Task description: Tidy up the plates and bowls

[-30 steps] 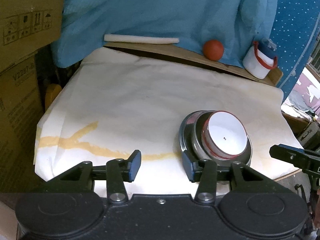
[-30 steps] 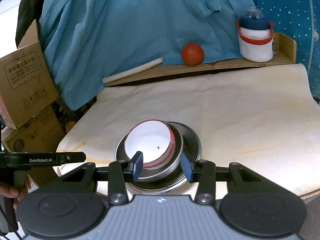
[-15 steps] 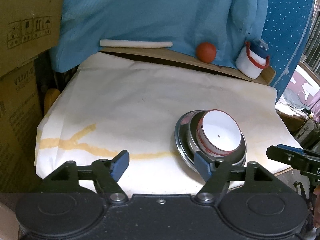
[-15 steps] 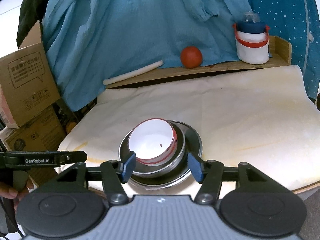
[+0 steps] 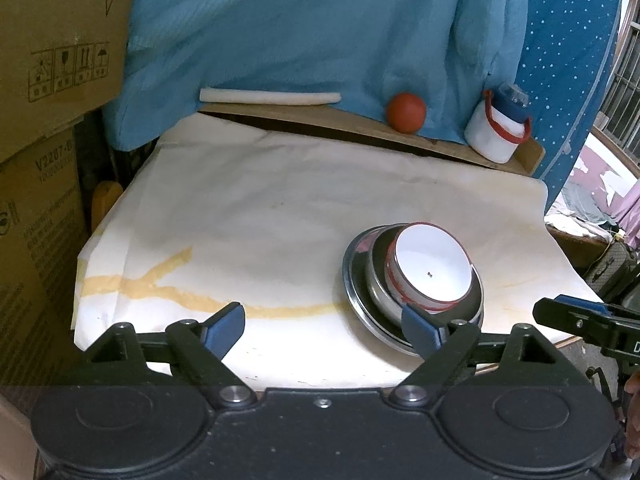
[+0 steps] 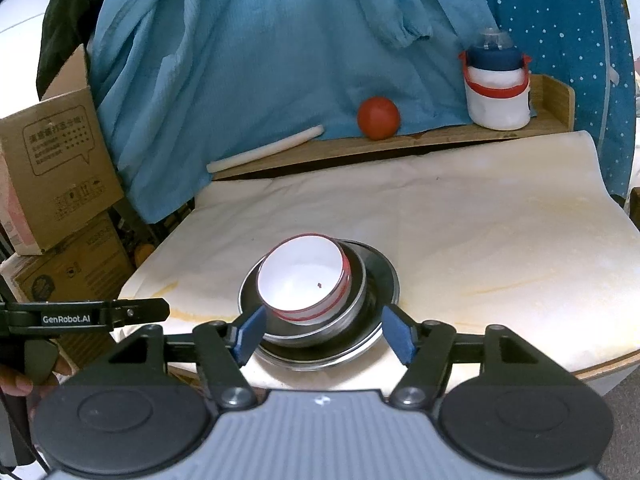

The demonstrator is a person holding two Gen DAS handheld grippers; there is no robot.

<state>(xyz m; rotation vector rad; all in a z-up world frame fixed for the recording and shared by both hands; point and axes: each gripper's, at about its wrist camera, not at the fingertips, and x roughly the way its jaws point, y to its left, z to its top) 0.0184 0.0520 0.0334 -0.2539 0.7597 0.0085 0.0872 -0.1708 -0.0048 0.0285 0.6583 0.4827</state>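
A white bowl with a red rim [image 6: 304,278] sits nested in a steel bowl [image 6: 352,300] on a round steel plate [image 6: 386,276], near the front edge of the paper-covered table [image 5: 280,208]. The left gripper [image 5: 324,326] and right gripper [image 6: 322,332] (both empty) hover with fingers spread wide.

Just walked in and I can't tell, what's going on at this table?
A person holds a gripper in each hand, tidying dishes. A white bowl sits nested in a metal bowl on a metal plate near the table's front edge. The left gripper and right gripper both have jaws open and hold nothing.
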